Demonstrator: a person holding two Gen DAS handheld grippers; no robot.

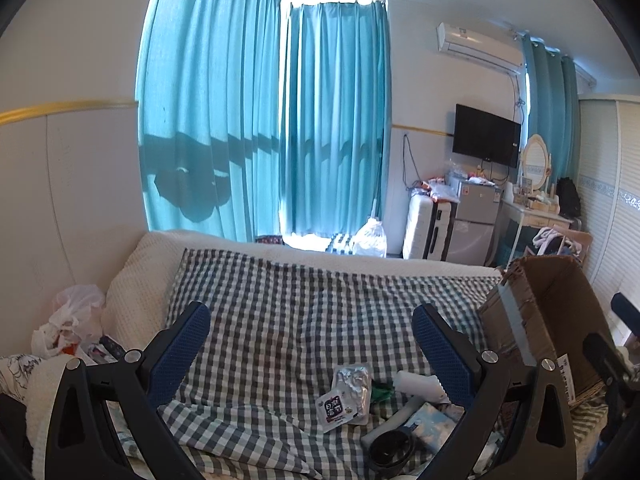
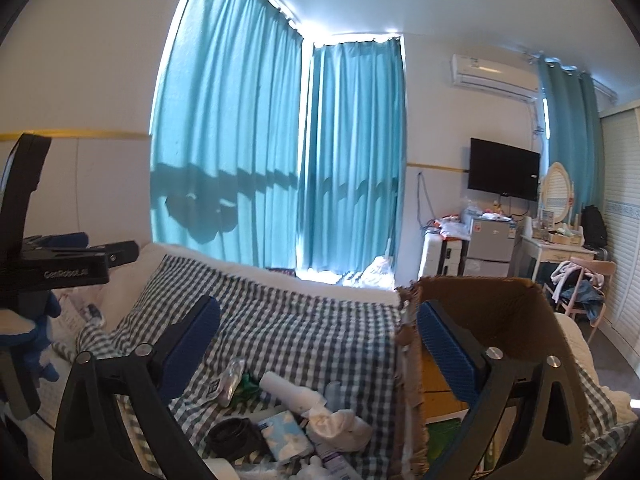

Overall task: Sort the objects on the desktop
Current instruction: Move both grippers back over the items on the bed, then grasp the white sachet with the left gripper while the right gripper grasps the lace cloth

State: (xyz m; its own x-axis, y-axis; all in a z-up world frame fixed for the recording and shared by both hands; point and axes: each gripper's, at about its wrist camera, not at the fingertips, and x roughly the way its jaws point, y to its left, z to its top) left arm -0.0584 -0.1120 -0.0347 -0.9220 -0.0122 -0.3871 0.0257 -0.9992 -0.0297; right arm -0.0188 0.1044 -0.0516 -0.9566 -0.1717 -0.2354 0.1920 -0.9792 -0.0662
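Left gripper [image 1: 311, 344]: jaws spread wide, nothing between the blue pads, held above the checked cloth [image 1: 280, 300]. Right gripper [image 2: 319, 340]: jaws likewise spread wide and empty, its right finger in front of the cardboard box [image 2: 480, 300].

Items to be sorted lie in a loose cluster on the checked cloth, low in both views and just left of the box. Noted in the left wrist view: a silver foil sachet [image 1: 352, 388] with a small printed packet [image 1: 335, 414] lying against its lower left corner; a white tube [image 1: 416, 385] to the right of the sachet, a scrap of green [image 1: 380, 392] between them; a black round cup [image 1: 391, 450] nearest the camera; a blue-and-white tissue pack [image 1: 434, 426] beside the cup.

The right wrist view shows the same cluster, with crumpled white tissue [image 2: 340, 424] to the right of the tissue pack.

The cardboard box stands open on the right edge of the cloth; its contents cannot be made out beyond yellow and green surfaces inside.

Surroundings: teal curtains [image 1: 260, 120], a wall-mounted television [image 1: 486, 136], an air conditioner [image 1: 478, 46], a white plastic bag [image 1: 72, 320] at far left
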